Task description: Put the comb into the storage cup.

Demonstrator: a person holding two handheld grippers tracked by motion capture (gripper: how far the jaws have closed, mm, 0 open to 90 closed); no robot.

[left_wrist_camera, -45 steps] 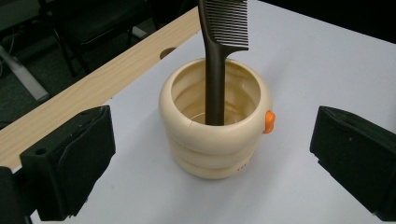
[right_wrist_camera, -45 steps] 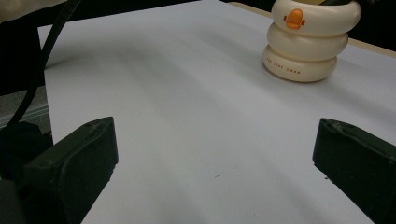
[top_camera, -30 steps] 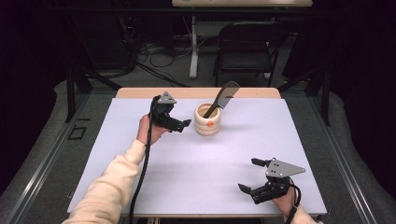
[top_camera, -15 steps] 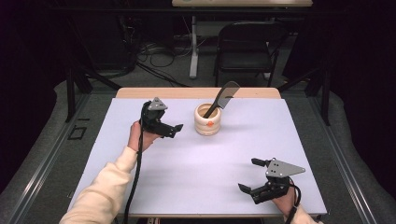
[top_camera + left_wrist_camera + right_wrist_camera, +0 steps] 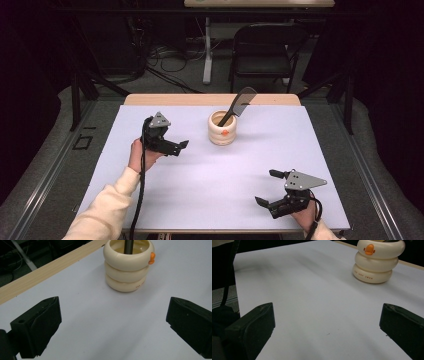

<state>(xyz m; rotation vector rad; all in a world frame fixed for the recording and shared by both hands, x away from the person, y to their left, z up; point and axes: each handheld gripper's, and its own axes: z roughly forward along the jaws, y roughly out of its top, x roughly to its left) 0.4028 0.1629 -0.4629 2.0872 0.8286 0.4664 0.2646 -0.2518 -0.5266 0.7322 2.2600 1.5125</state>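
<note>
White table (image 5: pixel 210 200) mostly bare, cream holder (image 5: pixel 223 129) near far edge, left gripper (image 5: pixel 175 146) and right gripper (image 5: pixel 269 192) both spread, empty

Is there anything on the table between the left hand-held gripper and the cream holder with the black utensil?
Nothing visible. From the open left hand-held gripper to the cream ringed holder there is only bare white table surface. The black utensil stands inside the holder.

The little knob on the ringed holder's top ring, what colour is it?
Orange, against the cream ringed holder; the knob shows best in the right gripper view.
</note>
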